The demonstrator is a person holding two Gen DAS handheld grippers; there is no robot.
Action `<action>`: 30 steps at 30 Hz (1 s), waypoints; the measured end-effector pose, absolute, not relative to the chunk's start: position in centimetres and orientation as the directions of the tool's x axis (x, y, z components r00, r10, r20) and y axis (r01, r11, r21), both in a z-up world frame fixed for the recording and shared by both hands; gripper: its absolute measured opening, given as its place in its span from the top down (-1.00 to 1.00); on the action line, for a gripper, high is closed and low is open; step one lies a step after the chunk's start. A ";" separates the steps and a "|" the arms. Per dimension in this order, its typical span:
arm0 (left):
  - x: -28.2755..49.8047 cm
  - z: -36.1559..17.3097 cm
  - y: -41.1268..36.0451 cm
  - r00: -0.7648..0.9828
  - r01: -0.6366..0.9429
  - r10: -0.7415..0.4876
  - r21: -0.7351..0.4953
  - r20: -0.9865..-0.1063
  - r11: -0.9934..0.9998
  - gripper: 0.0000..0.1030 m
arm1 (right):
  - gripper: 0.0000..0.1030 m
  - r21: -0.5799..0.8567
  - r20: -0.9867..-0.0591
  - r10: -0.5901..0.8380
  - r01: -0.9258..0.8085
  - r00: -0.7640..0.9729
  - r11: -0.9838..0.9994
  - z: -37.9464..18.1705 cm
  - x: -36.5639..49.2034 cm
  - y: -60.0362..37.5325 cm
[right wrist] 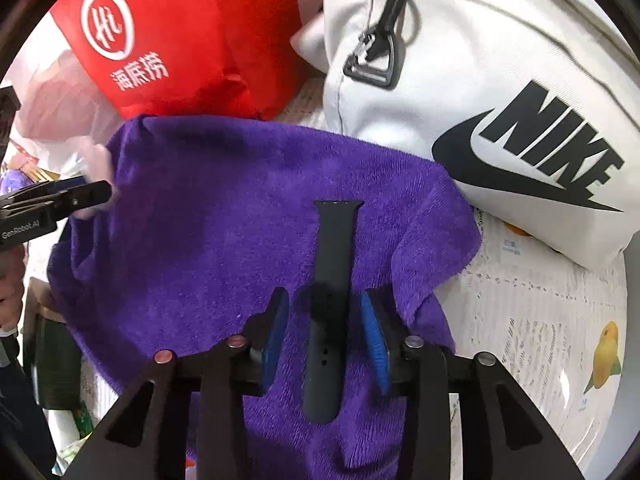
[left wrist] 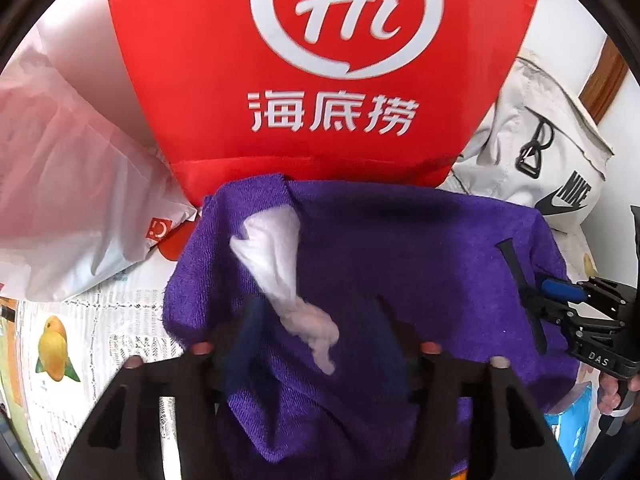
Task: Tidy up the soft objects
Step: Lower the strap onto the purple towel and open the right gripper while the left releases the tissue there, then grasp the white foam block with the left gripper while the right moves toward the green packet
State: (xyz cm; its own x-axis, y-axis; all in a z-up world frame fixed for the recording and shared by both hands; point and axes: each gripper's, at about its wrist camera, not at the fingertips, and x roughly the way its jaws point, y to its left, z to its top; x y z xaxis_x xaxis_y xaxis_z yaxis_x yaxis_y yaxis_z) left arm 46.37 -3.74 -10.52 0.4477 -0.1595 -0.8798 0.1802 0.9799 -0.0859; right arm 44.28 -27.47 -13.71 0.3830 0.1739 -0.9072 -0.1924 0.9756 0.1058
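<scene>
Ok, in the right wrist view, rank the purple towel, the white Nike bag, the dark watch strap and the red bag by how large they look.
1. purple towel
2. white Nike bag, close behind, though partly cut off by the frame
3. red bag, partly hidden and farther away, so its true size is unsure
4. dark watch strap

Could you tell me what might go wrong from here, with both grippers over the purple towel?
1. The watch strap lies loose between the right gripper pads; lifting the purple towel could tip it off.
2. The white tissue lies free between the left gripper fingers and could snag or drop.
</scene>
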 end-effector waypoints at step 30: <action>24.3 -5.7 1.6 0.501 0.161 -0.210 -0.147 -0.840 0.976 -0.51 | -0.06 0.135 -0.786 0.286 -0.300 0.548 0.944 -5.2 25.2 -22.0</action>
State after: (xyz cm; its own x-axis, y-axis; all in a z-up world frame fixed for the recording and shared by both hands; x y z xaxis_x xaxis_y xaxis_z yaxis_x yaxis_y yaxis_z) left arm 24.32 1.58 -5.73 0.5012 -0.2098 -0.8395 0.1614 0.9758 -0.1475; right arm 25.16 -21.98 -5.24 0.5476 0.2862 -0.7863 -0.3003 0.9443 0.1346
